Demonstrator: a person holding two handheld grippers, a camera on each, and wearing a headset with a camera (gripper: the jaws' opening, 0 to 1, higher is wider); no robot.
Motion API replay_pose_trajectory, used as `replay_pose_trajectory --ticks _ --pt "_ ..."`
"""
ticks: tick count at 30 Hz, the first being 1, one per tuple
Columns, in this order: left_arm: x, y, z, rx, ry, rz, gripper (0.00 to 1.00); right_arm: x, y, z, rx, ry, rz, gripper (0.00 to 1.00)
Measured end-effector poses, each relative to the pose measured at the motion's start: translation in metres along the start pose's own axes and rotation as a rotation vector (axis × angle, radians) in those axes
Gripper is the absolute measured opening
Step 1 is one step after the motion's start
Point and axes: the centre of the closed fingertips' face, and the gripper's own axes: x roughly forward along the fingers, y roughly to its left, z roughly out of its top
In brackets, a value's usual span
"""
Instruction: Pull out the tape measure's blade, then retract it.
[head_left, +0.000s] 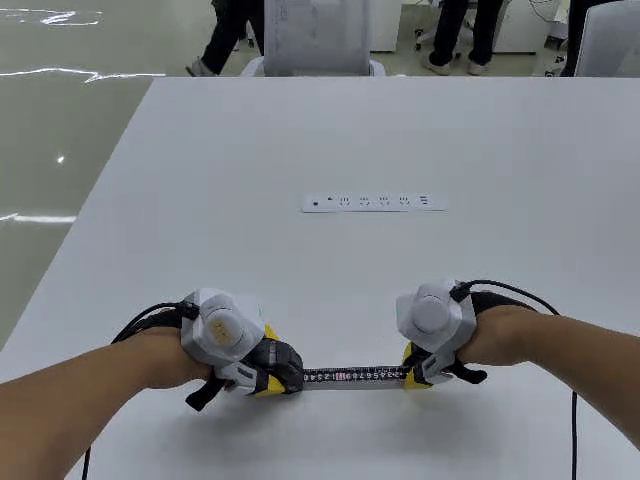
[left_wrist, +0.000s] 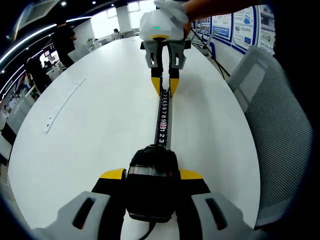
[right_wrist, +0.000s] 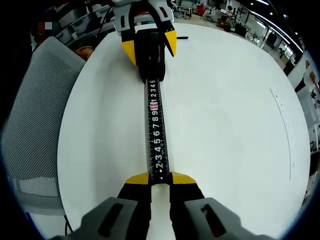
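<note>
White table (head_left: 300, 130) | left gripper (head_left: 272, 378) clamps case (left_wrist: 152, 182) | right gripper (head_left: 412, 376) pinches blade (head_left: 355, 375) (forearms low, converging)

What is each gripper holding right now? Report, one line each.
Left gripper: shut on the tape measure case.
Right gripper: shut on the blade, at its end, with the blade drawn out between the two.

The left hand-held gripper (head_left: 268, 362) is clamping the black tape measure (head_left: 288, 368) near the front edge of the white table (head_left: 300, 140). The right hand-held gripper (head_left: 410, 370) is pinching the end of the blade (head_left: 355, 375), which is lying flat between them. A white power strip (head_left: 373, 202) is lying farther back.
</note>
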Motion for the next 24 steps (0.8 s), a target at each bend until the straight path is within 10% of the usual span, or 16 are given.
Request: replay_pose_trajectory --ticks 24 --pt "0.0 0.002 0.001 -0.009 0.0 0.005 0.34 -0.007 -0.004 -0.019 0.006 0.02 -0.005 0.11"
